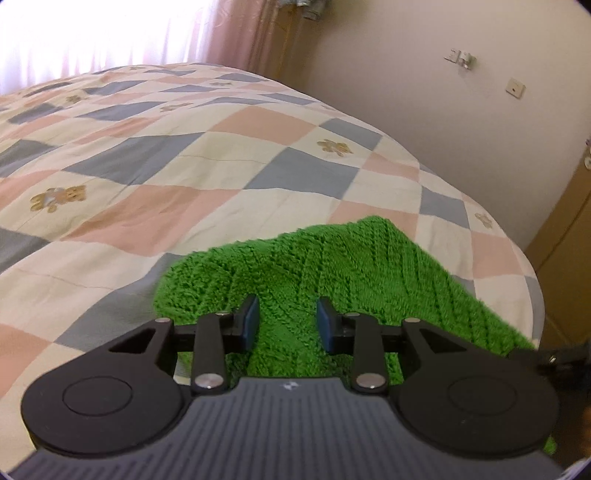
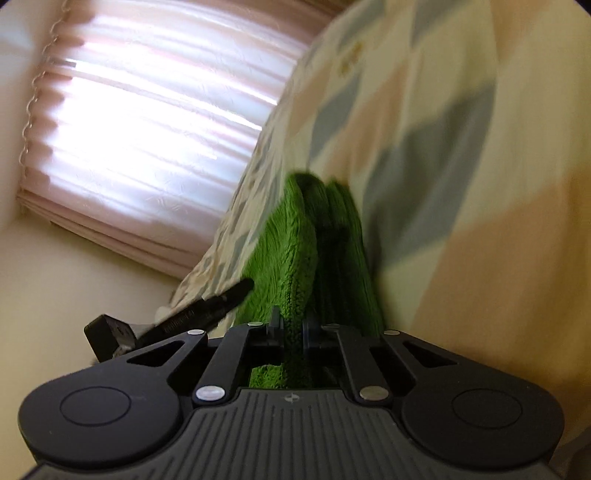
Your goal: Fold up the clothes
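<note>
A fuzzy green knitted garment (image 1: 332, 273) lies bunched on the checked bedspread (image 1: 147, 177) near the bed's right edge. My left gripper (image 1: 288, 325) is open, its blue-padded fingers (image 1: 249, 323) spread over a fold of the garment, with green cloth lying between them. In the right wrist view the view is tilted and blurred. My right gripper (image 2: 291, 332) is shut on an edge of the green garment (image 2: 295, 251), which hangs in folds ahead of it. The left gripper's black body (image 2: 207, 310) shows at the lower left.
The bed is covered by a pink, blue and cream checked bedspread with bear prints. A pink curtain (image 1: 110, 33) covers a bright window behind it. A cream wall (image 1: 424, 92) and a wooden door (image 1: 565, 251) stand to the right of the bed.
</note>
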Demonstrator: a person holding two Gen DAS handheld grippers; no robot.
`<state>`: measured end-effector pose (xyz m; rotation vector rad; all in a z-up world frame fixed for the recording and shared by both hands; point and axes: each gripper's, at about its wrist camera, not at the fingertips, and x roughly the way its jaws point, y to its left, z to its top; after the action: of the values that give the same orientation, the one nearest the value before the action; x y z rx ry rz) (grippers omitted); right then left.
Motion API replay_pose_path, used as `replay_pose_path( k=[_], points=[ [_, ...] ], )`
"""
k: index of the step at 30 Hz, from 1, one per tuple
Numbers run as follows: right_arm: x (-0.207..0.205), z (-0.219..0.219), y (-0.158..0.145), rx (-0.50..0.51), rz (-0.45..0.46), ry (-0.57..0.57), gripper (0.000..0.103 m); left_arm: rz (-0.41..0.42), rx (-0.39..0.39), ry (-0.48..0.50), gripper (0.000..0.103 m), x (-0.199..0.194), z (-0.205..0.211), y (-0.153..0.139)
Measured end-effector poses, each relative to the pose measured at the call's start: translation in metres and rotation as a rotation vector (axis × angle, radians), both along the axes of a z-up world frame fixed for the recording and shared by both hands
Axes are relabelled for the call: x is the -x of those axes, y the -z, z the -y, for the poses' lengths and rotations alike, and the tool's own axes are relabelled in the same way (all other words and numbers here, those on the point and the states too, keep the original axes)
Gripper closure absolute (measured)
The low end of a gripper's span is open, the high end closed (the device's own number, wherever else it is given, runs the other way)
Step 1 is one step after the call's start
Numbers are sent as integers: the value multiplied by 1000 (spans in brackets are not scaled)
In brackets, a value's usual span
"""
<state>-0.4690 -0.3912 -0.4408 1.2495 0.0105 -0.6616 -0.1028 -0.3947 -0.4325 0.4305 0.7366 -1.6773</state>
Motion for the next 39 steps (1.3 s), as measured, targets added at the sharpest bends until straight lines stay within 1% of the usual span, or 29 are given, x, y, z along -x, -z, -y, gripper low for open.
replay_pose_path(
  k=[3,5,6,8,9,12,13,14,17,19,20,21,22,23,25,27,28,29,31,32,34,35,36,37,38,39],
  points=[
    [4,-5,-4,-21,-38,11,95,1,-2,1,76,3,0,5],
    [2,-10,6,-66,-69,14,95,5,-3,11,76,4,-1,8],
    [-3,-14,12,-89,-99,27,96,7,-4,15,76,5,-1,9],
    [-12,-19,22,-81,-173,50,97,-4,14,27,76,4,-10,0],
    [-14,-24,24,-75,-187,57,97,-10,24,33,76,4,-14,-5],
    [-24,-35,13,-9,-246,46,97,-21,49,56,76,4,-30,-18],
    [-27,-39,7,31,-281,36,97,-17,44,72,76,6,-37,-19],
    [-29,-40,5,49,-309,27,96,-15,34,88,76,9,-46,-17],
    [-34,-40,8,61,-336,32,96,4,21,117,75,18,-73,-9],
    [-43,-32,3,118,-383,63,96,8,26,125,76,23,-90,-5],
    [-45,-35,-2,147,-400,70,97,2,22,124,75,25,-95,-2],
    [-46,-37,-6,176,-418,77,97,13,16,119,75,28,-97,2],
    [-48,-39,-11,201,-436,82,97,33,10,120,75,32,-98,7],
    [-51,-37,-13,204,-462,75,97,59,5,130,75,36,-97,14],
    [-59,-32,0,171,-505,61,97,92,2,137,74,42,-97,21],
    [-62,-35,22,151,-519,62,95,127,9,143,74,45,-99,21],
    [-61,-36,24,154,-516,75,94,131,8,143,74,45,-99,20],
    [-59,-36,19,154,-520,78,93,127,6,142,74,44,-99,21],
    [-56,-37,9,174,-531,98,79,118,4,141,74,42,-99,21],
    [-55,-39,-2,217,-540,112,74,116,5,139,74,41,-99,21],
    [-54,-48,-19,311,-567,131,75,123,8,138,74,43,-100,21],
    [-55,-52,-25,366,-558,117,75,129,9,138,74,45,-100,21],
    [-58,-55,-26,400,-546,90,76,137,10,141,74,46,-100,21],
    [-63,-55,-23,413,-549,51,77,139,13,139,74,45,-100,19],
    [-69,-54,-20,423,-555,13,83,139,17,137,74,44,-100,18],
    [-75,-52,-11,412,-577,-16,85,117,31,124,81,41,-100,14]
  ],
)
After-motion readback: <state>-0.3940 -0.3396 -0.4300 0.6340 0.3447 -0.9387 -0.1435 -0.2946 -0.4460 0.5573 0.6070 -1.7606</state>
